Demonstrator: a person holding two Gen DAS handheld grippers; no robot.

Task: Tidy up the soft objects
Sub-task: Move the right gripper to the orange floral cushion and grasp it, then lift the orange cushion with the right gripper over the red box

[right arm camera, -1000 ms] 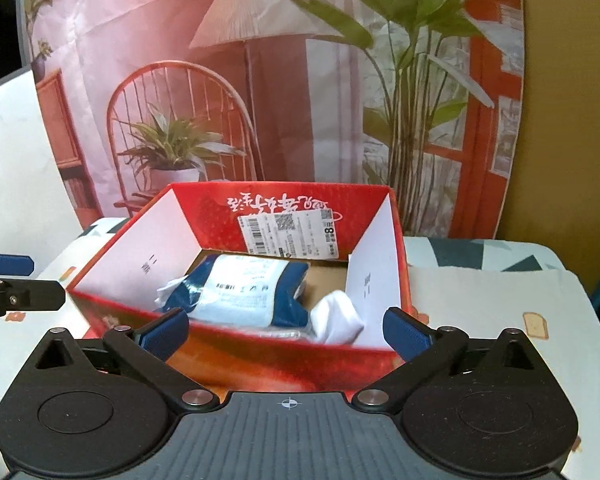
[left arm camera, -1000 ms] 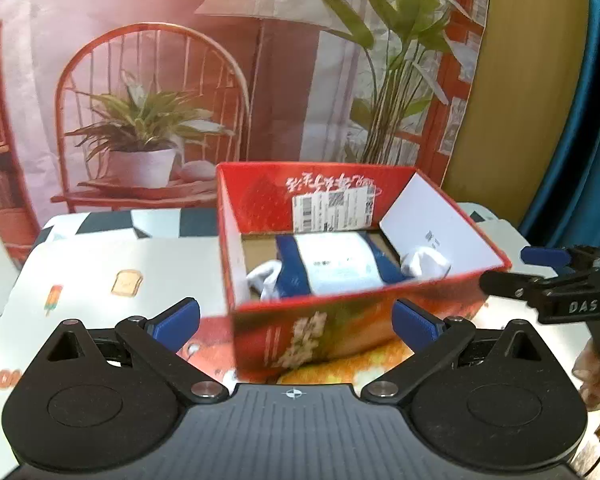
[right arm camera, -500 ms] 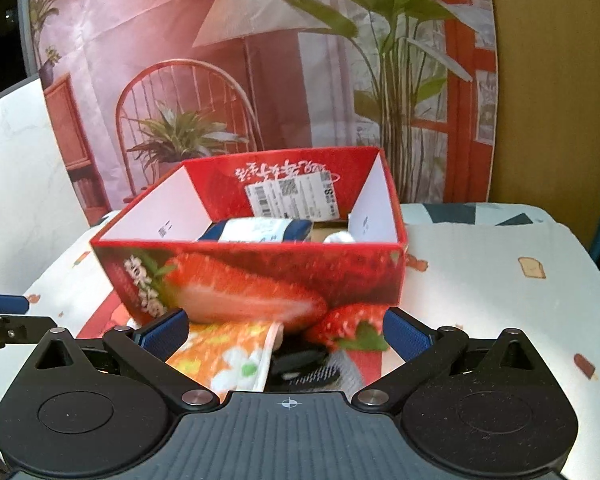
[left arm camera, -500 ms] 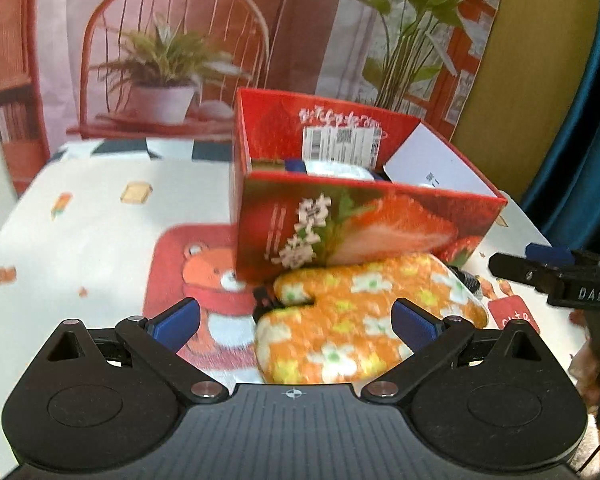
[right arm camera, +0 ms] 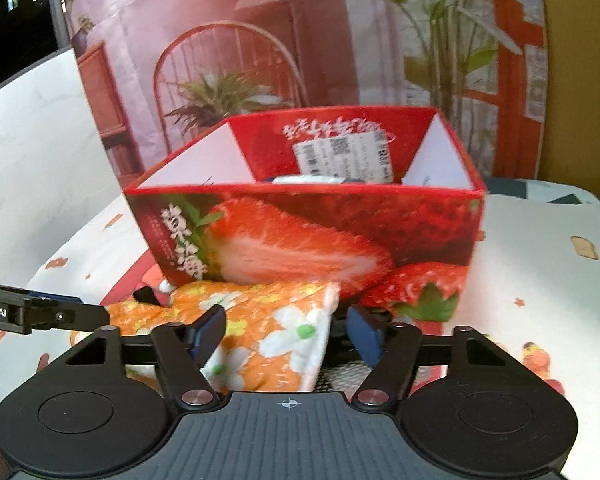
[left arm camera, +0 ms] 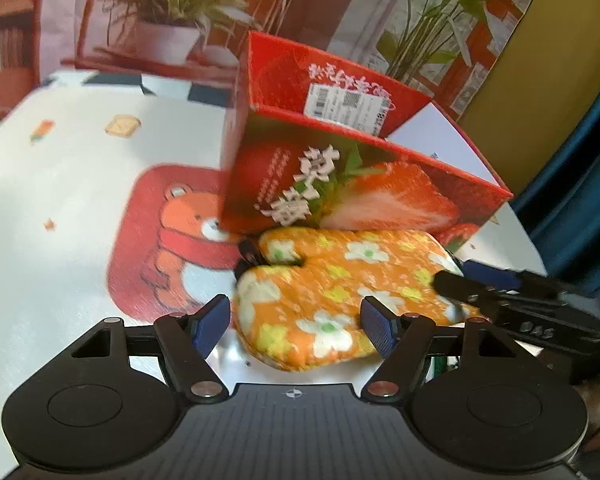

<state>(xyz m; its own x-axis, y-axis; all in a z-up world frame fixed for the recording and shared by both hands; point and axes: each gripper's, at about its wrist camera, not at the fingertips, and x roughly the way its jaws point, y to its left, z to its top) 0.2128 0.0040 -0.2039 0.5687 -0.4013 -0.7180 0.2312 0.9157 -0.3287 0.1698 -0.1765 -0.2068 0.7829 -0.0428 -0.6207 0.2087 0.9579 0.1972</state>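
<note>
The orange flowered oven mitt (left arm camera: 340, 300) lies on the worktop (left arm camera: 60, 200), touching the front of the strawberry-printed carton (left arm camera: 360, 196). The worktop carries a white cartoon-print cloth with a bear motif (left arm camera: 172, 236); a printed room backdrop (right arm camera: 260, 40) stands behind. Left gripper (left arm camera: 296, 326) and right gripper (right arm camera: 284, 334) have just been closing, each with jaws spread astride the mitt, not yet pinching.

A staged home corner, set up for recording

I work over a white cartoon-printed tablecloth (left arm camera: 60, 184); behind my red strawberry-printed cardboard box (right arm camera: 312, 240) hangs a printed living-room backdrop (right arm camera: 228, 60), creased, with chair, lamp and plants.
</note>
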